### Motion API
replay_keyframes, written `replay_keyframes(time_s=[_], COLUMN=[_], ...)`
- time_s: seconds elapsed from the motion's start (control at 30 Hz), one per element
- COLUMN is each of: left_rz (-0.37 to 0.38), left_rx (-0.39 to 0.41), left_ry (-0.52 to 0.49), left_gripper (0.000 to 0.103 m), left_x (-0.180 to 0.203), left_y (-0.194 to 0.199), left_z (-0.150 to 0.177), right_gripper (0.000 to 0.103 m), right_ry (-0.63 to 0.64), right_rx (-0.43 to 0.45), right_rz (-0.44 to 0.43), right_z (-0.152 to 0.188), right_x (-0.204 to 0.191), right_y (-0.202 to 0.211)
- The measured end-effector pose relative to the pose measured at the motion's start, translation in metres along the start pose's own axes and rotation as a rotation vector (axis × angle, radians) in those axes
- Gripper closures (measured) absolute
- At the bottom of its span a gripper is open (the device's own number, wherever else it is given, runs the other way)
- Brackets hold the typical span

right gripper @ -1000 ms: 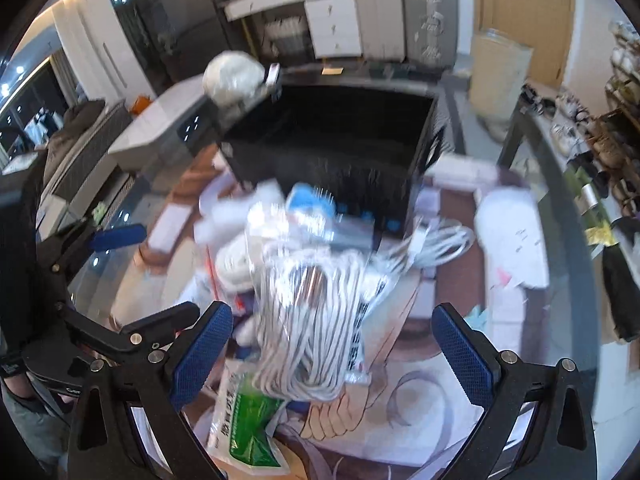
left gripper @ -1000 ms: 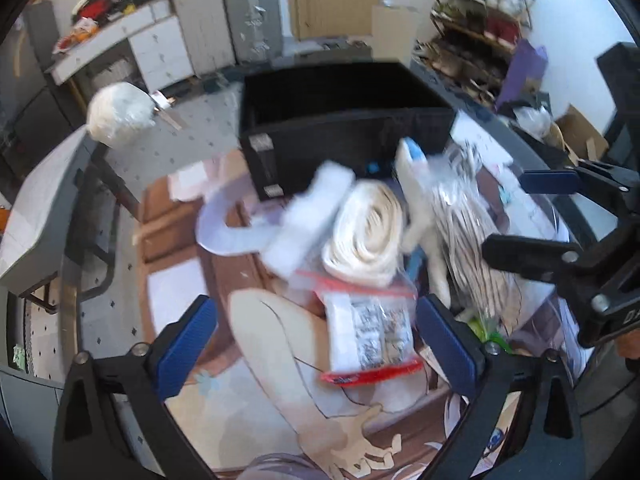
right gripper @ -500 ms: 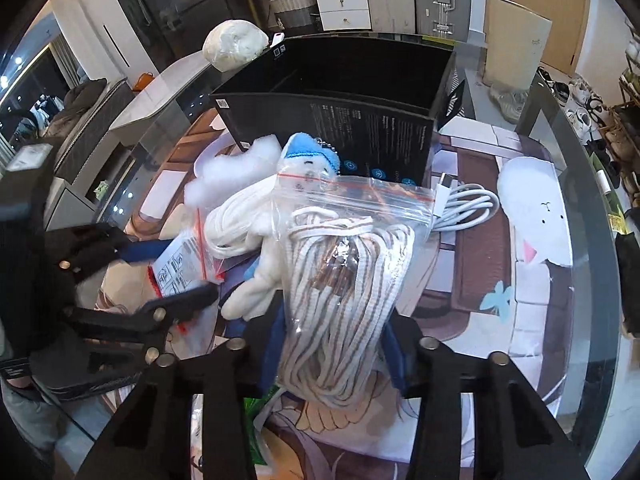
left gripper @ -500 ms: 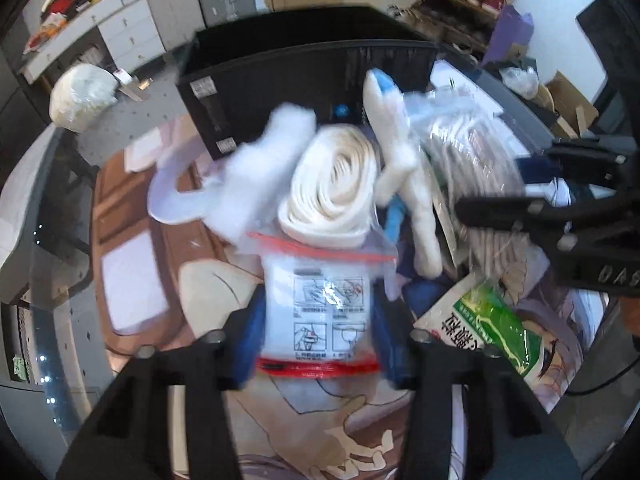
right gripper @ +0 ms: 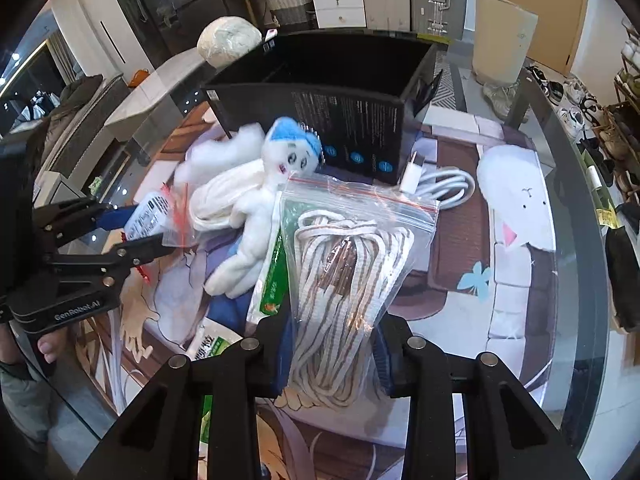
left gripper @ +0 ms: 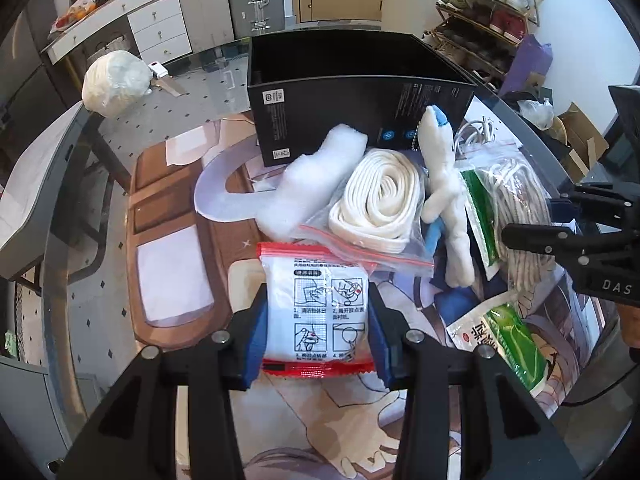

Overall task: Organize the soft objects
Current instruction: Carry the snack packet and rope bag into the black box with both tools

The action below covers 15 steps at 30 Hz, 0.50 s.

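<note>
The white crinkly plastic packet with red end seals and printed pictograms (left gripper: 326, 312) sits pinched between the blue pads of the left claw (left gripper: 320, 322), low over the bench; a second ago that claw stood wide open and short of it, and half a second ago it had already closed on the packet. The clear zip bag with a red seal holding coiled white-and-brown cord (right gripper: 348, 276) is squeezed the same way in the right claw (right gripper: 334, 354), which was likewise spread wide a second ago.

Between the two lies a loose heap: a flat coil of cream woven strap in a clear red-zip bag (left gripper: 380, 200), a tuft of white fluffy stuffing (left gripper: 316, 172), a slim white plush figure with a blue cap (right gripper: 276, 184) lying on its back, and glossy green-and-white foil packets (left gripper: 508, 340). A white charging cable (right gripper: 444, 184) is looped just beside the cord bag. Behind the heap stands an open-topped black cardboard box with small white print (left gripper: 344, 116), the stuffing and the plush's head touching its front wall.

Everything rests on a printed cartoon mat (right gripper: 516, 208) over a glass-topped bench (right gripper: 576, 264). A round white bundle (left gripper: 116, 84) lies at the far edge. Beyond are white drawer units, a yellow door and a shoe rack.
</note>
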<state>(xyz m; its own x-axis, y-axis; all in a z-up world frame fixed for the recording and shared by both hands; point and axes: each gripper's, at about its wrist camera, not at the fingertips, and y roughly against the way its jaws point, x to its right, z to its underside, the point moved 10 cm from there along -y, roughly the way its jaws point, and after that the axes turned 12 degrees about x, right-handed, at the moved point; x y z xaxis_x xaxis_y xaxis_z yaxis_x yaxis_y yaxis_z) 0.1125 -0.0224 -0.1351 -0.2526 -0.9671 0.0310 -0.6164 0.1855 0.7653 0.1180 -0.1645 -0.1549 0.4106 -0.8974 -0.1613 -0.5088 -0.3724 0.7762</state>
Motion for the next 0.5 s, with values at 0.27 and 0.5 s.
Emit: replay_keyframes(time_s=[0.27, 0.5], left_rz=[-0.071, 0.032], left_rx=[0.156, 0.298], left_ry=[-0.030, 0.007], left_gripper=[0.060, 0.060], left_x=[-0.007, -0.009], left_y=[0.014, 0.040], left_z=[-0.024, -0.041], right_gripper=[0.070, 0.070], right_ry=[0.014, 0.048], right_rx=[0.133, 0.259], right_rz=[0.010, 0.005], right_z=[-0.022, -0.042], right_x=[-0.005, -0.015], right_y=[0.021, 0.041])
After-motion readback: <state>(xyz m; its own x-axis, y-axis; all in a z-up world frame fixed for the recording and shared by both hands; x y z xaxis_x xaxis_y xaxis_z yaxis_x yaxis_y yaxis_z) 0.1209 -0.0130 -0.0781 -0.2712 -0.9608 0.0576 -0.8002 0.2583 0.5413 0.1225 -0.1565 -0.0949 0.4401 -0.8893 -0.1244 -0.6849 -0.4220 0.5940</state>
